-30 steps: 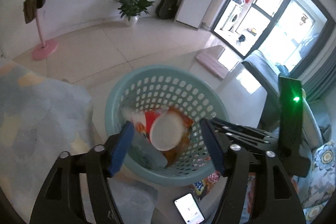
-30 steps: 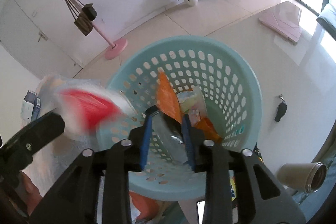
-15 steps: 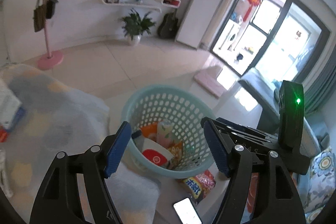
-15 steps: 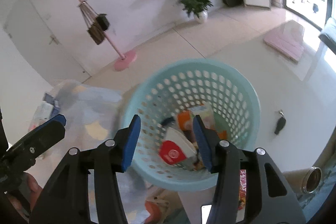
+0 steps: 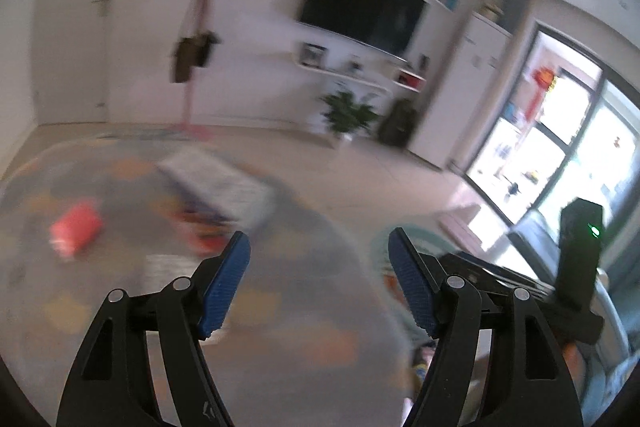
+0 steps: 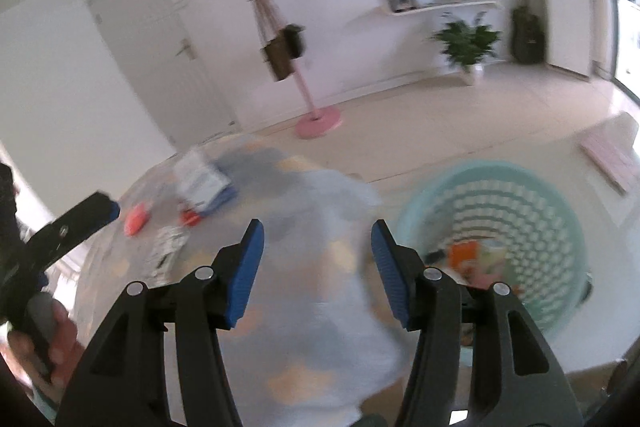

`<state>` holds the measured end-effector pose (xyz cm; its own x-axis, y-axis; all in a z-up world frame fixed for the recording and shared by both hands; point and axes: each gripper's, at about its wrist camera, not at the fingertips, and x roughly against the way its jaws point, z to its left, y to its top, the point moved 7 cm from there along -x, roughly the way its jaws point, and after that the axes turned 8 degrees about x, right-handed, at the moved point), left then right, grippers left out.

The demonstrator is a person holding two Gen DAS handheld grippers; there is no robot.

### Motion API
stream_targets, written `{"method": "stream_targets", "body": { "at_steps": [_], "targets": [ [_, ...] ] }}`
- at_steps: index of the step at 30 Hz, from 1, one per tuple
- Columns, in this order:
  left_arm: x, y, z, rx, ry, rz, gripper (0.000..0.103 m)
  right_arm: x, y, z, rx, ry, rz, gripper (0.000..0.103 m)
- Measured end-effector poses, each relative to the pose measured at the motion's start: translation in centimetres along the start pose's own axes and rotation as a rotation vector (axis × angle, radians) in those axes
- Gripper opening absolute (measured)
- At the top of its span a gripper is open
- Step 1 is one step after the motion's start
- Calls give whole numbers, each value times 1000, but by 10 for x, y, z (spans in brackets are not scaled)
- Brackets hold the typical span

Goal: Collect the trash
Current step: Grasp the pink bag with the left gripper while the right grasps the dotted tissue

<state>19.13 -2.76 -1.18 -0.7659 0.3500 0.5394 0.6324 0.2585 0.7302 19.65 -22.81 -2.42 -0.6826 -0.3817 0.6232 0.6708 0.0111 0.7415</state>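
Motion blur smears both views. My left gripper [image 5: 320,259] stands open and empty above a patterned tablecloth [image 5: 280,307]. On the cloth lie a red wrapper [image 5: 76,229], a white and blue packet [image 5: 216,187] and a small red scrap [image 5: 204,243]. Only a piece of the teal basket [image 5: 428,235] shows past its right finger. My right gripper [image 6: 316,247] has its jaws opening with nothing between them, over the same cloth. The basket [image 6: 496,171] sits to its right with an orange packet [image 6: 464,255] and other trash inside. At far left, a hand [image 6: 52,339] holds the left gripper [image 6: 88,215].
A pink coat stand [image 6: 316,119] with a brown bag rises on the tiled floor behind the table. A potted plant [image 6: 466,43] is by the far wall and a pink mat [image 6: 608,155] lies beyond the basket. The black body of the other gripper [image 5: 580,247] is at right.
Both grippers rose and swung left, from over the basket to over the tablecloth. The right jaws let a clear bottle drop into the basket and widened. The left stayed open.
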Motion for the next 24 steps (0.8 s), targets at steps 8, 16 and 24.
{"method": "stream_targets", "body": {
  "at_steps": [8,16,24],
  "targets": [
    [34,20,122,105,190,-18,70,-46,-9,102,124,92,57,52],
    [21,25,195,134,214,57,77,-97,-20,162,189,128,121,54],
    [-23,35,224,73,265,112,82,-129,-33,175,218,79,152,58]
  ]
}}
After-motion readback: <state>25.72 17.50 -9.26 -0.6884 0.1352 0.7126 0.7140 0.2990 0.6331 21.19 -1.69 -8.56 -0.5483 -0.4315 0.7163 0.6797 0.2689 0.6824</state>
